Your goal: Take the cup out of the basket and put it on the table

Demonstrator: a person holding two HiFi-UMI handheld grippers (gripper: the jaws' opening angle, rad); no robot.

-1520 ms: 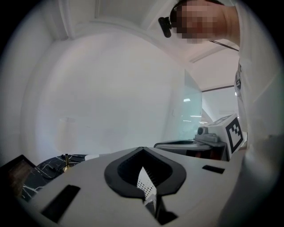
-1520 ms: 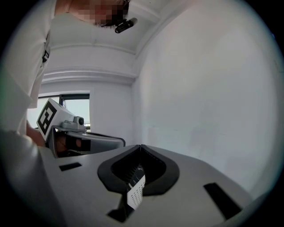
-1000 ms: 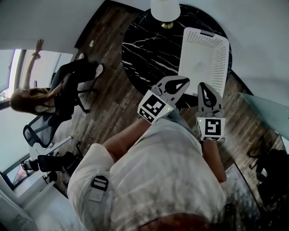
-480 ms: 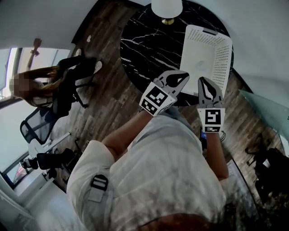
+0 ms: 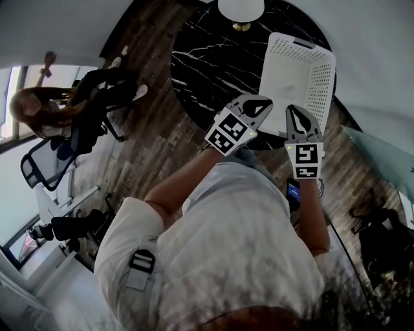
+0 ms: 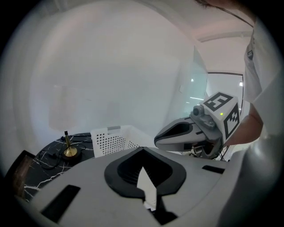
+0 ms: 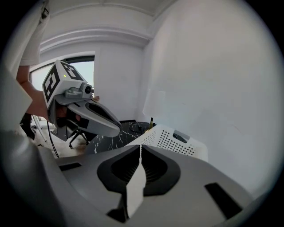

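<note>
A white perforated basket (image 5: 297, 74) stands on the right side of a round black marble table (image 5: 207, 58). No cup shows in any view; the part of the basket's inside that I can see looks bare. My left gripper (image 5: 257, 105) hovers at the table's near edge, just left of the basket, jaws closed on nothing. My right gripper (image 5: 295, 114) hangs beside it, in front of the basket's near wall, also shut and empty. The left gripper view has the basket (image 6: 111, 138) ahead and the right gripper (image 6: 177, 135) alongside. The right gripper view shows the basket (image 7: 175, 139).
A lamp with a white shade (image 5: 240, 9) and brass base (image 6: 69, 151) stands at the table's far edge. A person (image 5: 45, 113) sits by office chairs (image 5: 48, 169) at the left on the wooden floor. A white wall rises behind the table, and a glass surface (image 5: 381, 161) is at right.
Both grippers have moved slightly up and forward toward the basket, still shut. The seated person at the left has lowered an arm.
</note>
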